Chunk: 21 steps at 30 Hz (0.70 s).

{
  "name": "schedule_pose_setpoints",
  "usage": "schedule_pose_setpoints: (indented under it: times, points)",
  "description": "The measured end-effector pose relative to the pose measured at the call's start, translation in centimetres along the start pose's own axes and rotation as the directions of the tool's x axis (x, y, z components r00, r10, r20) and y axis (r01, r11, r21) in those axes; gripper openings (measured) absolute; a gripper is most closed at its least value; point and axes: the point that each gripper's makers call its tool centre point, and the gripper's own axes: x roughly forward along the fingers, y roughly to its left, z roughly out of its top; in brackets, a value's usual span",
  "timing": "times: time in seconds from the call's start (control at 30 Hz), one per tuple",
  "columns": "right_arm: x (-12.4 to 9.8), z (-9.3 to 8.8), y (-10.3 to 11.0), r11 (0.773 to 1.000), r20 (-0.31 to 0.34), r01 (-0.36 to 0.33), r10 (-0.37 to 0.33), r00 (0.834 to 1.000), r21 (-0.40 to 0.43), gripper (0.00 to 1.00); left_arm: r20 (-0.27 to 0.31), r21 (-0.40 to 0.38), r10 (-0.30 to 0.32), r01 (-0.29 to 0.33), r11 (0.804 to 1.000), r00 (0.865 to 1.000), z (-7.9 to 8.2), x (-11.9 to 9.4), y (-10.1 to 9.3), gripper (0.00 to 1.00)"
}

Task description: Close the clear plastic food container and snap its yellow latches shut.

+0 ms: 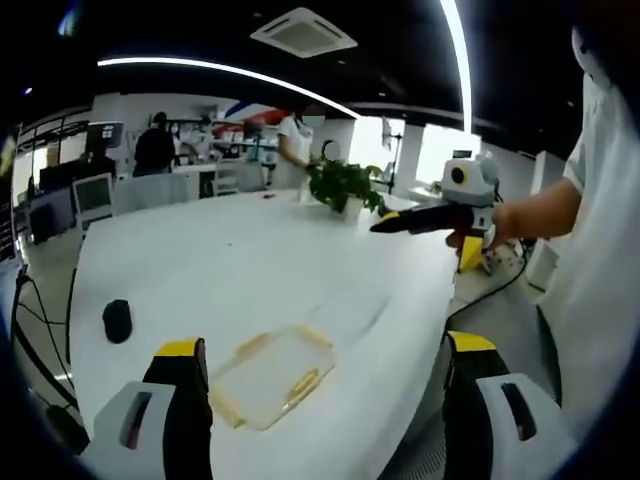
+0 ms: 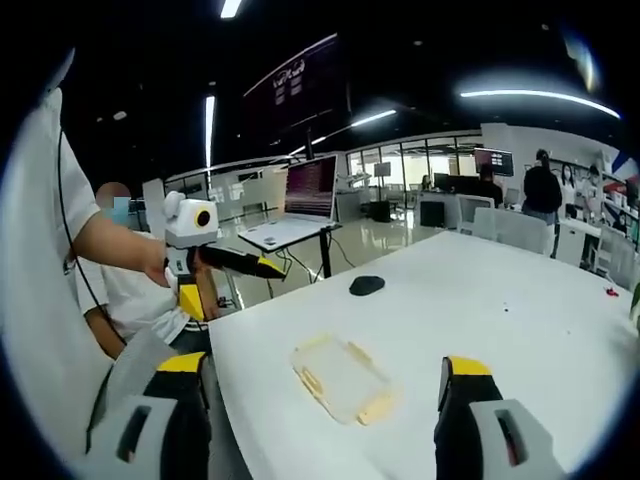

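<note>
Hovering wide apart and holding nothing, the left gripper [image 1: 325, 370] frames the clear container [image 1: 271, 377] lying flat near the white table's [image 1: 250, 270] front edge, yellow latches along its sides. The right gripper [image 2: 325, 390] — jaws equally spread, empty — hangs just short of it. Farther off sit a black mouse [image 1: 117, 320] and a potted plant [image 1: 345, 185].

Bare table [image 1: 250, 270] rings container [image 1: 270, 377]; mouse [image 1: 117, 320] well apart.

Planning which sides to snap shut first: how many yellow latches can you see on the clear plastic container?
2: one yellow latch on the clear plastic container's edge toward the table edge, another yellow latch on the opposite edge. Others may be too faint to tell.
</note>
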Motion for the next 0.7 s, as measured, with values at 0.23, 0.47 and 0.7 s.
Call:
schedule_pose_setpoints:
  times: [0.23, 0.47, 0.7]
  points:
    - [0.8, -0.1, -1.0, 1.000, -0.030, -0.001, 0.000, 1.000, -0.029, 0.98, -0.034, 0.022, -0.020, 0.020, 1.000, 0.999, -0.4, 0.4, 1.4, 0.98]
    - [1.8, -0.4, -1.4, 0.999, -0.058, -0.020, 0.017, 0.998, -0.043, 0.99, -0.081, 0.044, -0.034, 0.038, 0.998, 0.996, -1.1, 0.7, 2.8, 0.99]
    - [2.9, -0.9, -1.3, 0.996, -0.097, -0.052, 0.045, 0.994, -0.067, 0.99, -0.124, 0.061, -0.037, 0.045, 0.997, 0.992, -1.9, 0.6, 4.3, 0.99]
